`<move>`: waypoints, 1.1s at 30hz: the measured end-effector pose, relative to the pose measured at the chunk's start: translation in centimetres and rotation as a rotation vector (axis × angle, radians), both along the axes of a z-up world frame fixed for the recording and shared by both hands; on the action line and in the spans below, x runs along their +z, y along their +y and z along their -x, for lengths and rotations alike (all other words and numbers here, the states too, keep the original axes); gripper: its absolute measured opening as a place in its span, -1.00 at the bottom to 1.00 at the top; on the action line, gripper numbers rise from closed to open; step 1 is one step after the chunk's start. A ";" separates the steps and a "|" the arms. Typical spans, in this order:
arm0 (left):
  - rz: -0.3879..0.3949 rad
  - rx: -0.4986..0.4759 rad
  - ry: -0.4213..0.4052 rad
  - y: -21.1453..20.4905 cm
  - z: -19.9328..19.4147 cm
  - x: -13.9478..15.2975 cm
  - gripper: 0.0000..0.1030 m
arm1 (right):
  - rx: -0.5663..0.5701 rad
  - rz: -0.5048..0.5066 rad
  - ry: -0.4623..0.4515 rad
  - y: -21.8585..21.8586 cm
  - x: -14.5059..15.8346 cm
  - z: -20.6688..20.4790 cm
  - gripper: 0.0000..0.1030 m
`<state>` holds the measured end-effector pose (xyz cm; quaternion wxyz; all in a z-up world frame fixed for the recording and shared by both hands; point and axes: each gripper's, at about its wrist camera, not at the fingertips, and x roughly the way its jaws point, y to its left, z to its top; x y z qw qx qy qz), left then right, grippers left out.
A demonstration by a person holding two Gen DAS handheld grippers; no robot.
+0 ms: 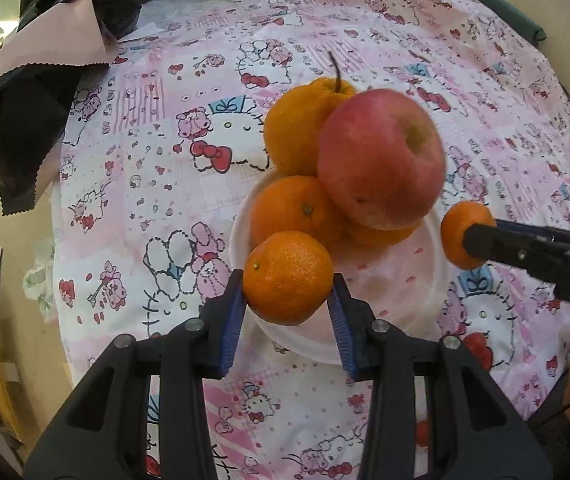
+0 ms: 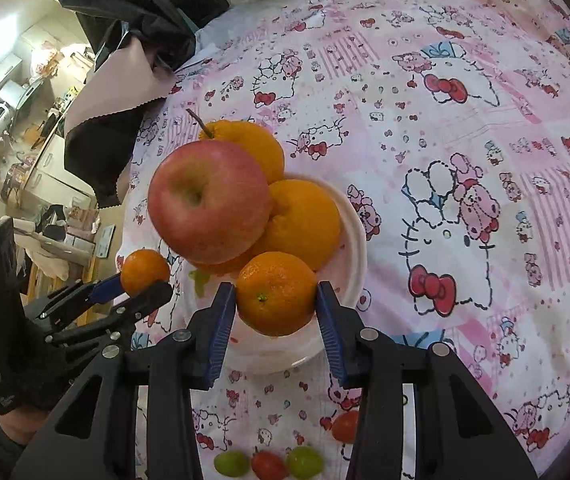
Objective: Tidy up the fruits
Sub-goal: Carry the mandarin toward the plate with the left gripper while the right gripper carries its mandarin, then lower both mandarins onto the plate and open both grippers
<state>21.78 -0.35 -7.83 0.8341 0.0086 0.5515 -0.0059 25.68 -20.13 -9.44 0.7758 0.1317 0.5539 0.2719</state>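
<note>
White plate [image 1: 441,280]: on the pink cartoon-print cloth [image 1: 165,184], piled with fruit.
Pile on plate: red apple [image 1: 381,160] on top; pear with stem [image 1: 297,128] at far side; oranges under the apple, one orange [image 1: 293,212] at near side.
Left gripper [image 1: 288,304]: above near rim of plate, blue pads closed on a mandarin [image 1: 288,276], pressing both sides.
Right gripper [image 2: 276,312]: above near rim of plate in its own view, pads closed on a second mandarin [image 2: 276,294].
Small fruits: green grapes [image 2: 232,463] and cherry tomato [image 2: 269,465] on cloth, nearer than plate.
Black bag [image 1: 17,120]: off cloth edge, far left of plate.
Gloved hand [image 2: 25,360]: holding left gripper, left of plate.
</note>
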 end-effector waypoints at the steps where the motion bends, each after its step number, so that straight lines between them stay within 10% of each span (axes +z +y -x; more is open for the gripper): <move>1: -0.001 0.004 0.010 0.1 -0.1 -0.3 -0.29 | 0.002 0.004 0.004 0.2 -0.3 -0.2 -0.16; 33: 0.039 -0.031 0.155 -1.5 -1.5 -5.2 -0.25 | 0.042 0.020 0.150 3.3 -4.2 -1.1 -0.11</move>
